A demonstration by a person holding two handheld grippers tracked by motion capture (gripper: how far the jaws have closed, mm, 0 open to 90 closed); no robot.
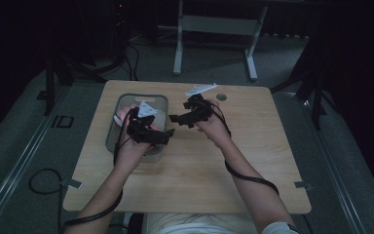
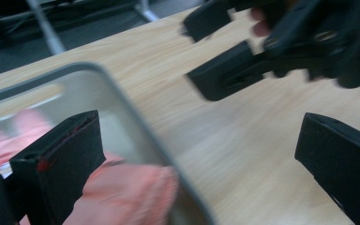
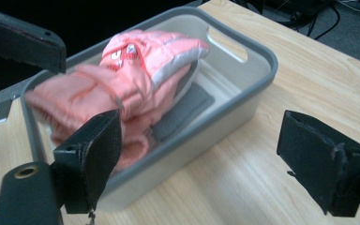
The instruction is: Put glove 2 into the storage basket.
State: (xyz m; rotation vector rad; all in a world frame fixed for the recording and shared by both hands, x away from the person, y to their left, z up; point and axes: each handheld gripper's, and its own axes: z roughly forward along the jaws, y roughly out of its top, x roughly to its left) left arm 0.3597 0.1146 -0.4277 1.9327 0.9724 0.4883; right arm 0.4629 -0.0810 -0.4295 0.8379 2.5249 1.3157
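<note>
Left gripper (image 1: 168, 132): jaws wide apart, nothing between them. In the high view it sits over the near right part of the tub (image 1: 117, 103), jaw tips reaching just past the rim toward the table's middle. In its own view one jaw stands over the pink gloves (image 2: 126, 192), the other over bare table (image 2: 159, 84); the tub's grey rim (image 2: 136, 126) runs diagonally between the two.

Right gripper (image 1: 174, 118): jaws also wide, empty. In the high view it is just right of the tub, over the table (image 1: 253, 146), tips pointing left toward the tub and the other gripper. The two grippers are near each other, not touching. In the left gripper view, the right gripper (image 2: 204, 56) shows farther off, blurred.

Gloves (image 3: 126, 79): in the right gripper view, a bundled pink pair with grey trim and a small printed patch, lying inside the tub (image 3: 258, 51), heaped toward one end. A dark grey flat piece (image 3: 183, 112) lies on the tub floor beside them. The gloves lie ahead of the right gripper, partly behind one of its jaws, not gripped.

Tub: translucent, grey-rimmed, handle slot in its end wall, on the left part of the wooden table.
</note>
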